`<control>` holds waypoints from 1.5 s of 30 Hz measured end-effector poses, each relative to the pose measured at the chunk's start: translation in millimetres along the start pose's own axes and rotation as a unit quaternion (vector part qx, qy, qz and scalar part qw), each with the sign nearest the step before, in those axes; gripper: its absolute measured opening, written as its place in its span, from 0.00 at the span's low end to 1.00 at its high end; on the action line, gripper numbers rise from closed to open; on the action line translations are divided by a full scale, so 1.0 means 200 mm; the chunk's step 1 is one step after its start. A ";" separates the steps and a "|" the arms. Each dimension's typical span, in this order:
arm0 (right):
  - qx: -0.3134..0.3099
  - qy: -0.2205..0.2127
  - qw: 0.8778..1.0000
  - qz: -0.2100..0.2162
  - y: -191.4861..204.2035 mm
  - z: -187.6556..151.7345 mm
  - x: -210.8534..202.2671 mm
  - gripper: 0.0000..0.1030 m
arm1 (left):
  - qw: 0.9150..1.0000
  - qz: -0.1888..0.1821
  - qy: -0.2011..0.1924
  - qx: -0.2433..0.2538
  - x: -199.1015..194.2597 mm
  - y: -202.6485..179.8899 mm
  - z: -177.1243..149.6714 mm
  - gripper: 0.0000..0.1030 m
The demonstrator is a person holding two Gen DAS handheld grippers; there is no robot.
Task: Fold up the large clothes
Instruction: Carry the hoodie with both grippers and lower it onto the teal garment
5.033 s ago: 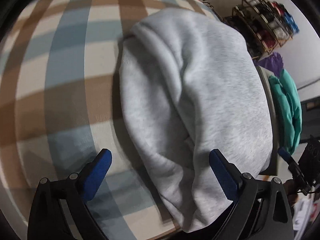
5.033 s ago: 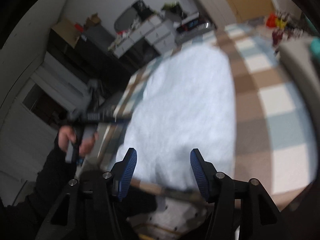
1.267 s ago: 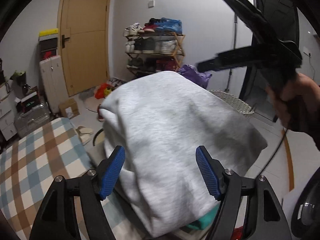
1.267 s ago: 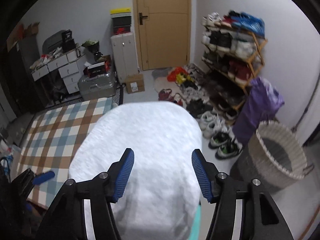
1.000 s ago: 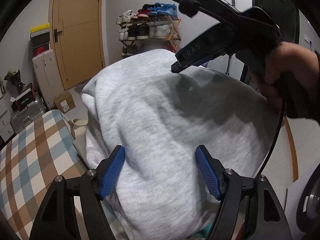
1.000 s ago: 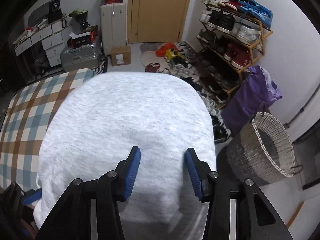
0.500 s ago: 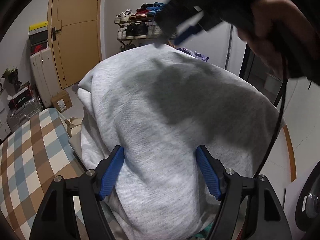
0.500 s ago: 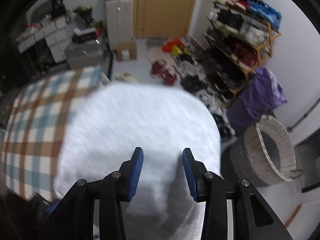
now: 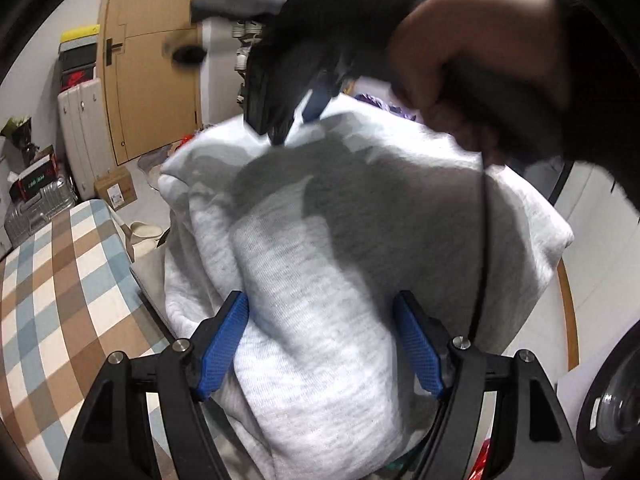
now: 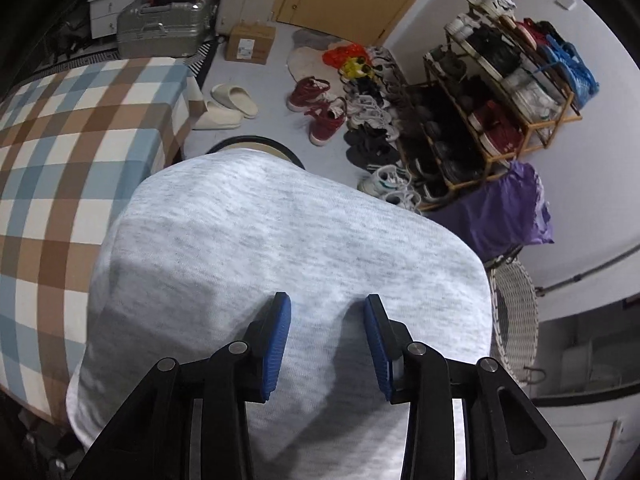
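Observation:
A folded light grey sweatshirt (image 9: pixel 360 240) lies in a thick bundle beside the checked table (image 9: pixel 48 288). My left gripper (image 9: pixel 324 344) is open, its blue pads on either side of the bundle's near end. My right gripper (image 10: pixel 326 344) is open and sits just above the top of the same sweatshirt (image 10: pixel 280 248). In the left wrist view the right gripper (image 9: pixel 304 112) comes down from above with its tips on the cloth, held by a hand (image 9: pixel 472 80).
The checked table (image 10: pixel 80 128) is at the left. On the floor are slippers (image 10: pixel 228 104), shoes, a shoe rack (image 10: pixel 500 92), a purple bag (image 10: pixel 504 212), a wicker basket (image 10: pixel 516 320), a cardboard box and a silver suitcase (image 10: pixel 164 28).
The right gripper has come down closer onto the top of the sweatshirt and its jaws have narrowed a little. The left gripper has stayed around the bundle's near end.

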State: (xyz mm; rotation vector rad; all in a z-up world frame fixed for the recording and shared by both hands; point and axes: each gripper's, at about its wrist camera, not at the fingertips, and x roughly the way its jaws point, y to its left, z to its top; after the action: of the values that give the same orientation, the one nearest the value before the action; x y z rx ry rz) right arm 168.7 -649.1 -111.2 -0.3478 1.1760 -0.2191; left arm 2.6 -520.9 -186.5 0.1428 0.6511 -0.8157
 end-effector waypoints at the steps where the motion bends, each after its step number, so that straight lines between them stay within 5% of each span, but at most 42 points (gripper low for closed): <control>1: 0.021 -0.008 0.999 0.024 -0.05 -0.03 -0.06 0.35 | 1.000 -0.003 -0.001 0.007 -0.02 -0.01 0.02 0.69; 4: 0.071 -0.042 0.993 0.087 -0.24 -0.23 -0.29 0.34 | 0.996 -0.067 -0.063 -0.010 -0.19 0.07 0.10 0.68; 7: 0.089 -0.064 0.986 0.128 -0.32 -0.46 -0.43 0.35 | 0.992 -0.049 -0.111 -0.024 -0.35 0.16 0.27 0.68; 9: 0.109 -0.071 0.980 0.154 -0.35 -0.62 -0.47 0.37 | 0.994 -0.045 -0.097 -0.030 -0.34 0.20 0.43 0.69; 12: 0.104 -0.044 0.979 0.169 -0.30 -0.79 -0.40 0.35 | 0.999 -0.032 -0.025 -0.025 -0.14 0.22 0.61 0.69; 17: 0.101 -0.048 0.982 0.153 -0.26 -0.88 -0.27 0.36 | 0.990 -0.040 0.119 -0.065 0.33 0.27 0.61 0.69; 21: 0.092 -0.064 0.982 0.151 -0.19 -0.87 -0.21 0.36 | 0.992 -0.044 0.098 -0.073 0.39 0.26 0.54 0.71; 25: 0.082 -0.083 0.982 0.152 -0.19 -0.86 -0.29 0.36 | 0.981 -0.096 0.138 -0.100 0.39 0.40 0.61 0.68; 28: 0.100 -0.110 0.975 0.168 -0.24 -0.92 -0.41 0.34 | 0.988 -0.075 0.099 -0.096 0.26 0.48 0.76 0.68; 30: 0.121 -0.125 0.968 0.179 -0.28 -0.98 -0.43 0.36 | 0.989 -0.096 0.065 -0.090 0.19 0.45 0.81 0.68; 32: 0.127 -0.102 0.967 0.194 -0.27 -1.01 -0.35 0.35 | 0.989 -0.103 0.081 -0.067 0.23 0.37 0.82 0.68; 34: 0.116 -0.111 0.970 0.182 -0.23 -1.03 -0.29 0.36 | 0.986 -0.065 0.148 -0.033 0.41 0.27 0.75 0.69; 36: 0.126 -0.123 0.968 0.180 -0.19 -1.04 -0.26 0.36 | 0.990 -0.033 0.131 -0.031 0.47 0.23 0.66 0.82; 38: 0.188 -0.147 0.948 0.212 -0.22 -1.05 -0.25 0.38 | 0.992 -0.025 0.112 -0.061 0.48 0.27 0.63 1.00; 39: 0.210 -0.158 0.939 0.222 -0.23 -1.06 -0.25 0.38 | 0.987 -0.037 0.120 -0.102 0.49 0.32 0.60 0.99; 41: 0.199 -0.174 0.944 0.200 -0.18 -1.06 -0.33 0.37 | 0.983 -0.037 0.113 -0.140 0.42 0.37 0.60 0.93; 45: 0.126 -0.196 0.952 0.199 0.05 -1.06 -0.49 0.37 | 0.992 -0.060 0.079 -0.081 0.15 0.25 0.58 0.87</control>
State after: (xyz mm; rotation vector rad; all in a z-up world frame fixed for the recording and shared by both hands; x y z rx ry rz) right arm -64.8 -639.1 -103.3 0.0765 0.7896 0.0550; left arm 108.8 -547.6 -117.6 0.0213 0.8792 -0.8698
